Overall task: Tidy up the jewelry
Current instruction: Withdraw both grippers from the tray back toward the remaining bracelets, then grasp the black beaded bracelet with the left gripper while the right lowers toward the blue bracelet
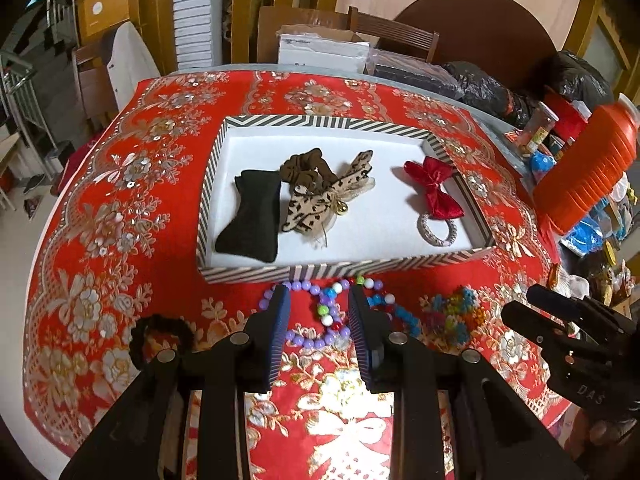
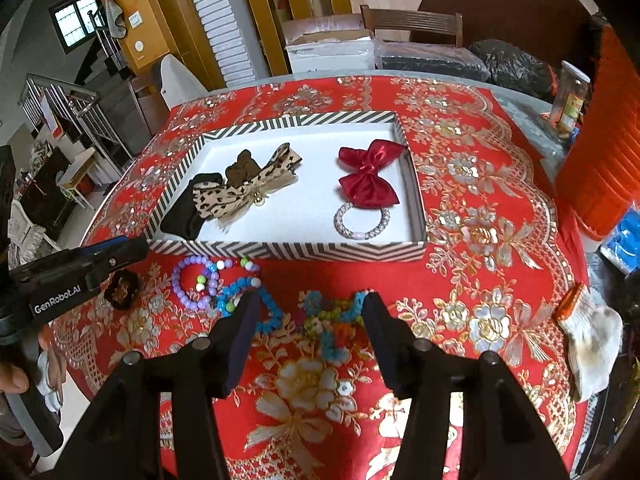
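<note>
A striped shallow box (image 1: 344, 270) (image 2: 288, 250) on the red floral cloth holds a black fabric bow (image 1: 250, 216), a brown scrunchie (image 1: 304, 168), a leopard bow (image 1: 320, 204), a red bow (image 2: 370, 176) and a silver hair tie (image 2: 362, 222). In front of it lie a purple bead bracelet (image 2: 196, 284), a blue bead bracelet (image 1: 404, 316), a multicoloured flower band (image 2: 328, 320) and a black scrunchie (image 1: 160, 332). My left gripper (image 1: 319, 300) hangs open above the purple beads. My right gripper (image 2: 311, 300) is open over the flower band, holding nothing.
A big orange ribbed container (image 2: 604, 160) stands at the table's right side beside a jar (image 2: 570, 96) and clutter. A white glove (image 2: 592, 344) lies at the right edge. Black bags (image 1: 492, 88) and a carton sit at the back. The table's left edge drops to the floor.
</note>
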The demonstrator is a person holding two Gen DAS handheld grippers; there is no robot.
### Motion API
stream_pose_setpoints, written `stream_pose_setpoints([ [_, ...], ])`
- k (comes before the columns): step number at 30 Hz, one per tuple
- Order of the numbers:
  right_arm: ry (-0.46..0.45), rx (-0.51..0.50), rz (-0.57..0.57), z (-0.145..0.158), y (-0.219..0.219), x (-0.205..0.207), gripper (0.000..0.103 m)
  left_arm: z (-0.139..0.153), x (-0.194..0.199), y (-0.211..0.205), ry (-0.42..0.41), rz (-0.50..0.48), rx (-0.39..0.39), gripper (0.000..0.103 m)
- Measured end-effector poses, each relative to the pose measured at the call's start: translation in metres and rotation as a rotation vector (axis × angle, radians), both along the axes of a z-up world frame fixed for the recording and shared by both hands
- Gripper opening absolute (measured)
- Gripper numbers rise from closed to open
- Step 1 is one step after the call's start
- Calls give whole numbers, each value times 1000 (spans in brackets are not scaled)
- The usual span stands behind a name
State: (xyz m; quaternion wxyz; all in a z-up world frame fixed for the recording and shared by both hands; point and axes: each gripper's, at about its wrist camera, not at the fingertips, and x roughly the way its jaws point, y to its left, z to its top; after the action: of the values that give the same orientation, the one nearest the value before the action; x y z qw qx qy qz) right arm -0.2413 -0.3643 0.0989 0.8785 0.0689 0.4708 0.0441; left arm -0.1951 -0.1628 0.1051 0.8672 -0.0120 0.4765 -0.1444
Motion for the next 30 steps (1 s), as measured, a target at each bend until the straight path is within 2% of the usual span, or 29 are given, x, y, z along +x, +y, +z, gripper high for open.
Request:
stream_pose_setpoints([
  [12,20,-15,10,-7,0,-16,57,-4,-23,4,12,12,6,21],
  [30,47,-30,30,-15,8,-18,57,-13,-31,25,40,52,7,21],
])
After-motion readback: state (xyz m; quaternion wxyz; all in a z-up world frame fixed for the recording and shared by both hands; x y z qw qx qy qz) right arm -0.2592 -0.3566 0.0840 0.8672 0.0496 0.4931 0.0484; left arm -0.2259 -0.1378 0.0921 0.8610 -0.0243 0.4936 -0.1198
